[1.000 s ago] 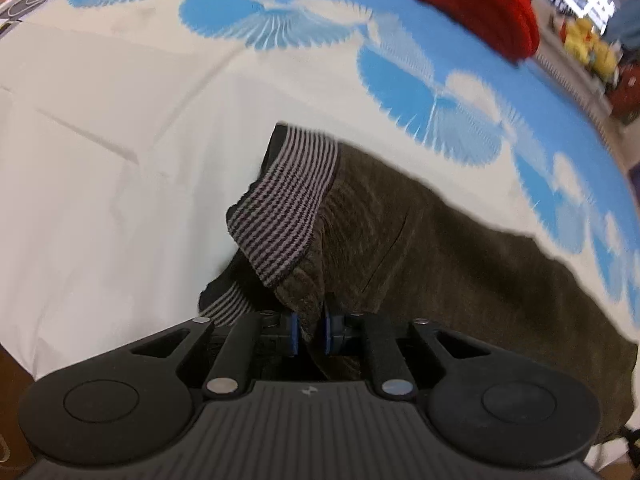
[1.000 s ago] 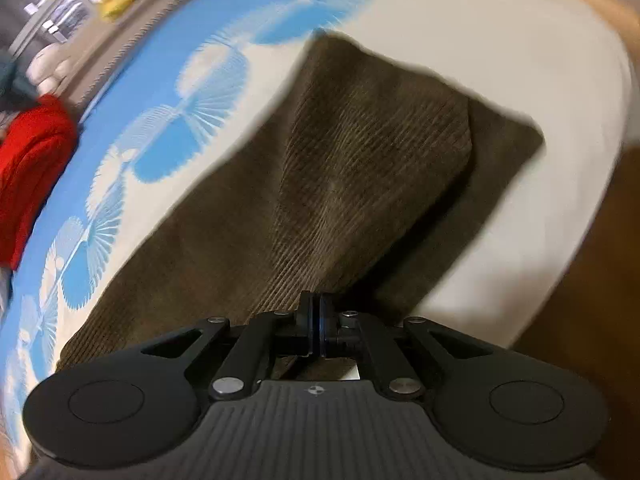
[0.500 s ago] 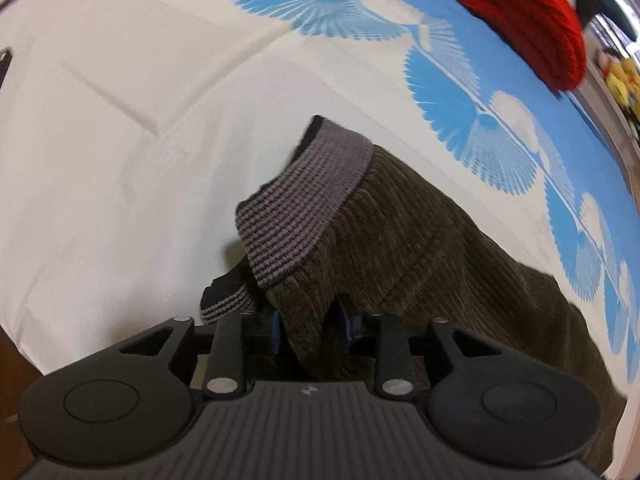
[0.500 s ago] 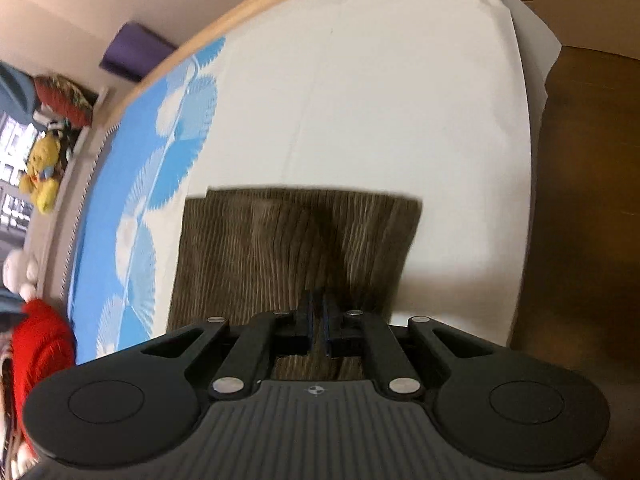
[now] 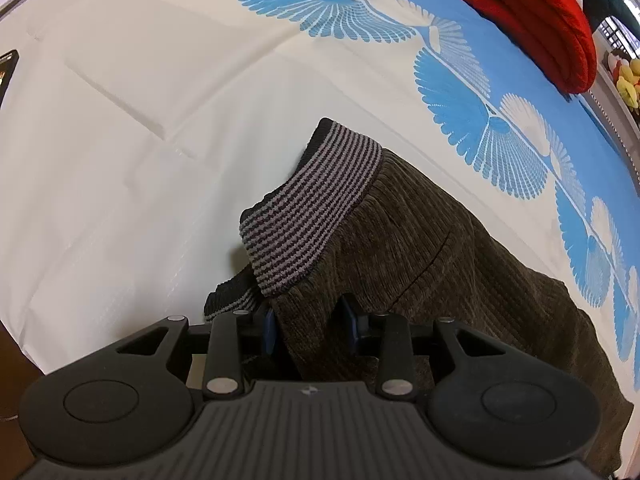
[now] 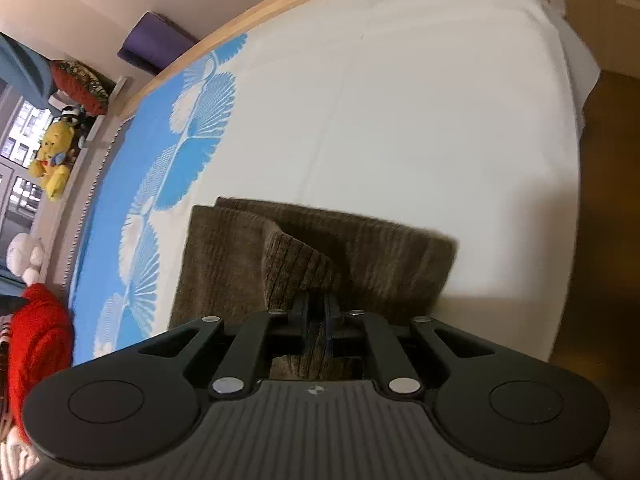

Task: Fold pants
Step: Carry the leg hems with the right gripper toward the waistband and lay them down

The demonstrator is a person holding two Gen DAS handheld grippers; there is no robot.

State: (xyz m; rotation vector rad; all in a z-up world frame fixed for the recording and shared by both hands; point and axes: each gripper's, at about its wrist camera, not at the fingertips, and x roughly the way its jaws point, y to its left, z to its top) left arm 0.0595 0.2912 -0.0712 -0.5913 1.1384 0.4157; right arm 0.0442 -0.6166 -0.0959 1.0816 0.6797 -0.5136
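Observation:
Brown corduroy pants [image 5: 432,264] with a grey-and-black striped waistband [image 5: 308,208] lie on the bed. In the left wrist view my left gripper [image 5: 310,326] has its jaws parted, with a fold of the waist fabric lying loosely between them. In the right wrist view the leg ends of the pants [image 6: 360,248] lie flat in a stacked fold. My right gripper [image 6: 316,312] is shut on a raised pinch of the brown fabric.
The bed has a white sheet [image 5: 140,128] with a blue fan-patterned band [image 5: 472,92]. A red knit garment [image 5: 528,12] lies at the far side. The bed edge and wooden floor [image 6: 600,240] are to the right. A yellow plush toy [image 6: 52,164] sits on a ledge.
My left gripper has opened; its jaws now stand apart around the waist fabric. My right gripper has carried the leg ends over, and they now lie flat and squared on the bed.

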